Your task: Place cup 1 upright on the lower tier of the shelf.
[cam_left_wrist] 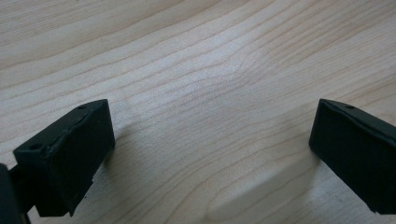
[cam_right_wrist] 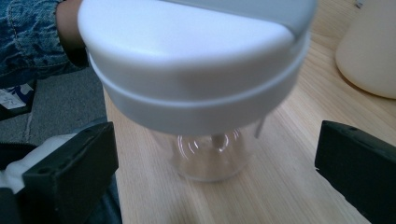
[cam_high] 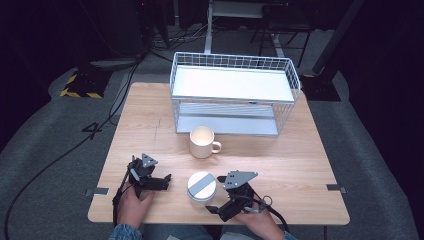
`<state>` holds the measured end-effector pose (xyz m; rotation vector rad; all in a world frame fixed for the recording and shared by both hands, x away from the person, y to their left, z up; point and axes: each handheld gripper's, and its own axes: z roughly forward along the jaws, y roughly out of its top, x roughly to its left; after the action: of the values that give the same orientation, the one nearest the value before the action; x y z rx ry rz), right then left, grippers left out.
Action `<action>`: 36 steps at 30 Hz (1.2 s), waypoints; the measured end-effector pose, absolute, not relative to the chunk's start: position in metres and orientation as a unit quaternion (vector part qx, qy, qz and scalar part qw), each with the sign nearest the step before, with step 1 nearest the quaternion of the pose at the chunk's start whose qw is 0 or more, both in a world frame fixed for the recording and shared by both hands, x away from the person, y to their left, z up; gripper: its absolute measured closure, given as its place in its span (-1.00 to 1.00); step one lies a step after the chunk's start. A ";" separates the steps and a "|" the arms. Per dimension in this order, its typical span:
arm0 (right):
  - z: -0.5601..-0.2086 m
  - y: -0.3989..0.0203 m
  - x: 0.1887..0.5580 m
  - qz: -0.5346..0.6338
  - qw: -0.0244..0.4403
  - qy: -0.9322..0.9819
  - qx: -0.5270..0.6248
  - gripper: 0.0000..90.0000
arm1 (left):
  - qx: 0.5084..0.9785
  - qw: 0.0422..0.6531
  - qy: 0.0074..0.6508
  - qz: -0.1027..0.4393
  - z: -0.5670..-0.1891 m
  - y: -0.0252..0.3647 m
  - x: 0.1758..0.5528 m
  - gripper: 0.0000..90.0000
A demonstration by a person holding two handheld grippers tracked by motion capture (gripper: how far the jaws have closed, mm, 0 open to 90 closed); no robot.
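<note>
Two wide-spread jaws of the right gripper [cam_right_wrist: 215, 163] flank the clear jar [cam_right_wrist: 210, 158] at frame centre; I'd clench below its white lid [cam_right_wrist: 196, 60], while the left gripper [cam_left_wrist: 210, 154] idles released

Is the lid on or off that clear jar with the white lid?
On. The white lid sits squarely atop the upright clear jar, between the open right gripper's jaws.

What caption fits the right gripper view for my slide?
Open right claw faces a clear jar with white lid on the wooden table, cream mug behind.
</note>
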<state>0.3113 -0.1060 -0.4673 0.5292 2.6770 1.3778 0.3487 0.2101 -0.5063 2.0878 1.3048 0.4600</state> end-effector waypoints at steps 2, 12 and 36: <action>-0.470 -0.100 0.312 0.453 0.043 0.874 0.169 -1.00 | 0.792 0.313 0.495 0.174 -0.506 0.210 0.349 -0.99; -0.479 -0.082 0.318 0.463 0.044 0.869 0.167 -1.00 | 0.792 0.313 0.495 0.174 -0.506 0.210 0.349 -0.99; -0.488 -0.072 0.317 0.489 0.053 0.856 0.161 -0.61 | 0.792 0.313 0.495 0.174 -0.506 0.210 0.349 -0.99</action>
<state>0.3170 -0.0722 -0.4883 0.4908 2.6015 1.4864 0.3487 0.2101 -0.5064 2.0880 1.3046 0.4599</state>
